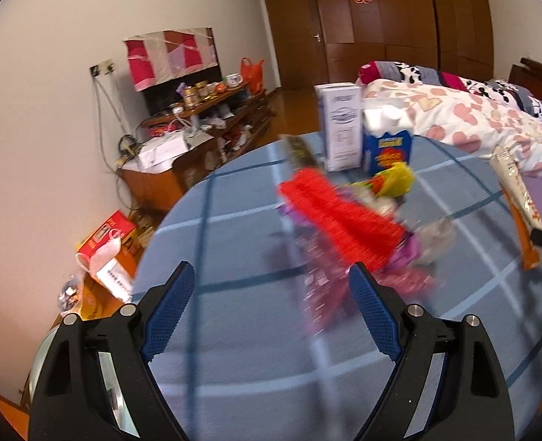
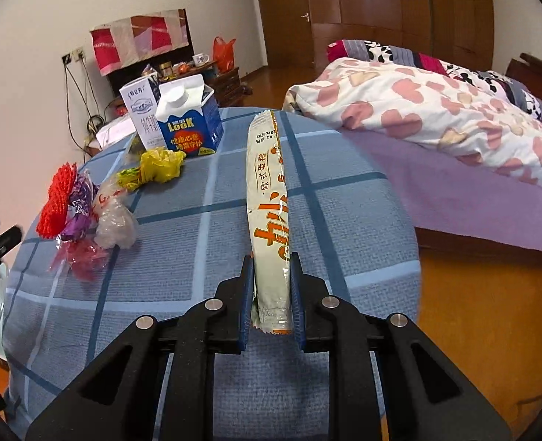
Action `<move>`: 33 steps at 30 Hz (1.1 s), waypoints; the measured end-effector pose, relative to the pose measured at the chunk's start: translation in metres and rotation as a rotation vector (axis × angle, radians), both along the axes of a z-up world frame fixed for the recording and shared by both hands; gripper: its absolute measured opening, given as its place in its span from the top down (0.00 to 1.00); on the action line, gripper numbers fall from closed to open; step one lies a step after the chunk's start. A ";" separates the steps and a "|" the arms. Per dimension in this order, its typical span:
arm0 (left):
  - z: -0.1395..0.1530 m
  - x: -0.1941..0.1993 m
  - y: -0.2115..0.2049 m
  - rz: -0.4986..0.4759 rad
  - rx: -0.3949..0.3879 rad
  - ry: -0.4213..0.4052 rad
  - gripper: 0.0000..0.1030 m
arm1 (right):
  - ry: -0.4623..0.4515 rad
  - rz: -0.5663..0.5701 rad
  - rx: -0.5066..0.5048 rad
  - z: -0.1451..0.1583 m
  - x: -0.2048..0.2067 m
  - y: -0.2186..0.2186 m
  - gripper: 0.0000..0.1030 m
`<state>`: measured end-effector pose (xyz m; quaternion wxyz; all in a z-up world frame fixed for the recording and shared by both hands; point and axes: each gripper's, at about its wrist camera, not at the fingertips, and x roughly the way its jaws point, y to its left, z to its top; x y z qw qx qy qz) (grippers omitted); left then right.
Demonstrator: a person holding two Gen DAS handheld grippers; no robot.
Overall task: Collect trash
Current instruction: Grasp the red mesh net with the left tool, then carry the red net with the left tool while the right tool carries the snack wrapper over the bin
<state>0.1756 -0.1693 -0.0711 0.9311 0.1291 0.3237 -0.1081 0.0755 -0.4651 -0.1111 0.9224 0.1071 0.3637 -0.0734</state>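
Note:
My right gripper (image 2: pixel 271 261) is shut on a long white and orange snack wrapper (image 2: pixel 267 198) and holds it edge-up above the blue checked tabletop (image 2: pixel 182 294); the wrapper also shows in the left wrist view (image 1: pixel 521 205). My left gripper (image 1: pixel 271 272) is open and empty above the table, just short of a blurred pile of trash: red foam netting (image 1: pixel 341 217), purple and pink wrappers (image 1: pixel 322 283), a clear plastic bag (image 1: pixel 436 239) and a yellow crumpled bag (image 1: pixel 396 180). In the right wrist view the netting (image 2: pixel 56 202) and yellow bag (image 2: pixel 160 165) lie at the left.
A blue milk carton (image 2: pixel 190 125) and a white carton (image 2: pixel 140 114) stand at the table's far side. A bed with a heart-print quilt (image 2: pixel 436 117) is to the right. A cluttered wooden cabinet (image 1: pixel 197 136) and a red box on the floor (image 1: pixel 109 242) are left.

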 end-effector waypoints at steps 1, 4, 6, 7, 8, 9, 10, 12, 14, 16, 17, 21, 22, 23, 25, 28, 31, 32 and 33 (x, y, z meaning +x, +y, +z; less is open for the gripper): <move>-0.001 0.004 -0.007 -0.003 -0.005 0.006 0.18 | -0.006 0.003 0.003 0.001 -0.002 0.000 0.81; -0.006 0.011 -0.020 -0.011 -0.003 0.025 0.19 | -0.026 0.016 0.006 0.004 -0.005 0.004 0.81; -0.012 0.015 -0.028 -0.026 0.006 0.047 0.30 | -0.037 0.027 0.012 0.007 -0.007 0.007 0.81; -0.016 0.016 -0.032 -0.046 0.005 0.068 0.39 | -0.044 0.032 0.014 0.008 -0.007 0.008 0.81; -0.018 0.017 -0.034 -0.058 0.002 0.086 0.56 | -0.051 0.036 0.017 0.010 -0.008 0.009 0.81; -0.022 0.018 -0.035 -0.076 -0.003 0.113 0.73 | -0.056 0.038 0.020 0.011 -0.009 0.010 0.81; -0.023 0.019 -0.036 -0.084 -0.007 0.128 0.83 | -0.060 0.040 0.023 0.011 -0.009 0.011 0.81; -0.026 0.018 -0.036 -0.091 0.000 0.139 0.95 | -0.068 0.045 0.031 0.012 -0.010 0.012 0.81; -0.026 0.016 -0.035 -0.101 0.005 0.134 0.98 | -0.072 0.049 0.033 0.013 -0.010 0.014 0.81; -0.023 0.013 -0.032 -0.106 0.006 0.122 0.99 | -0.078 0.050 0.035 0.014 -0.012 0.015 0.81; -0.021 0.012 -0.031 -0.110 0.006 0.114 0.99 | -0.080 0.051 0.035 0.014 -0.012 0.016 0.81; -0.010 0.004 -0.024 -0.123 0.013 0.081 0.99 | -0.088 0.056 0.030 0.017 -0.013 0.020 0.81; -0.007 0.002 -0.021 -0.125 0.019 0.072 0.99 | -0.089 0.059 0.029 0.018 -0.013 0.022 0.81; -0.005 0.001 -0.018 -0.125 0.019 0.067 0.99 | -0.091 0.062 0.027 0.018 -0.012 0.024 0.81; -0.002 -0.001 -0.012 -0.124 0.018 0.061 0.99 | -0.093 0.069 0.026 0.019 -0.012 0.027 0.81; 0.002 -0.003 -0.003 -0.118 0.018 0.054 0.99 | -0.097 0.077 0.023 0.021 -0.011 0.032 0.81; 0.004 -0.004 0.003 -0.112 0.017 0.049 0.99 | -0.101 0.084 0.018 0.023 -0.011 0.036 0.81; 0.005 -0.004 0.006 -0.111 0.017 0.047 0.99 | -0.104 0.085 0.017 0.024 -0.010 0.038 0.81; 0.006 -0.005 0.008 -0.111 0.018 0.044 0.99 | -0.106 0.088 0.016 0.025 -0.010 0.040 0.81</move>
